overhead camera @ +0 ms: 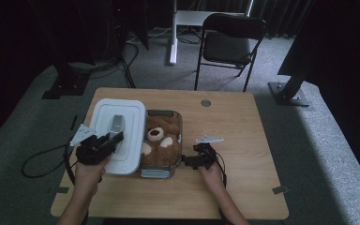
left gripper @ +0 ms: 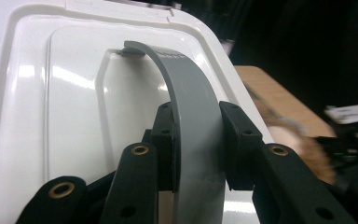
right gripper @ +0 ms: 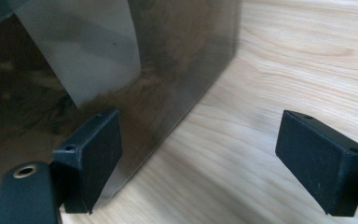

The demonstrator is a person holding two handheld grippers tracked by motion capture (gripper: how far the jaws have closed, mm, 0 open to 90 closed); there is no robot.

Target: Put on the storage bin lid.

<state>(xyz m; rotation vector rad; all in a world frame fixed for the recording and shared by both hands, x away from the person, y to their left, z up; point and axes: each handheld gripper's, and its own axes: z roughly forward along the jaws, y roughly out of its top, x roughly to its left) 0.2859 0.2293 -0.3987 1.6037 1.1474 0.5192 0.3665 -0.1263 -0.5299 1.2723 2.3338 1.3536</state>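
Observation:
A white box lid (overhead camera: pixel 101 117) (left gripper: pixel 51 93) hangs by its grey strap handle (overhead camera: pixel 116 124) (left gripper: pixel 191 93), raised off the wooden table (overhead camera: pixel 234 136) just left of a clear container (overhead camera: pixel 163 112). My left gripper (overhead camera: pixel 112 139) (left gripper: pixel 196 135) is shut on that handle, with a pad pressing on each side. A brown teddy bear (overhead camera: pixel 158 140) lies inside the container. My right gripper (overhead camera: pixel 187 161) (right gripper: pixel 214 154) stands open at the container's near right corner. Its left pad (right gripper: pixel 93 154) is close to the clear wall (right gripper: pixel 121 70), and only bare table (right gripper: pixel 298 60) lies between the jaws.
A round grey cap (overhead camera: pixel 206 102) sits in the tabletop near the back edge. Behind the table stand a black folding chair (overhead camera: pixel 229 42) and a white desk leg (overhead camera: pixel 172 42). The left gripper's cable (overhead camera: pixel 42 161) loops off the table's left side.

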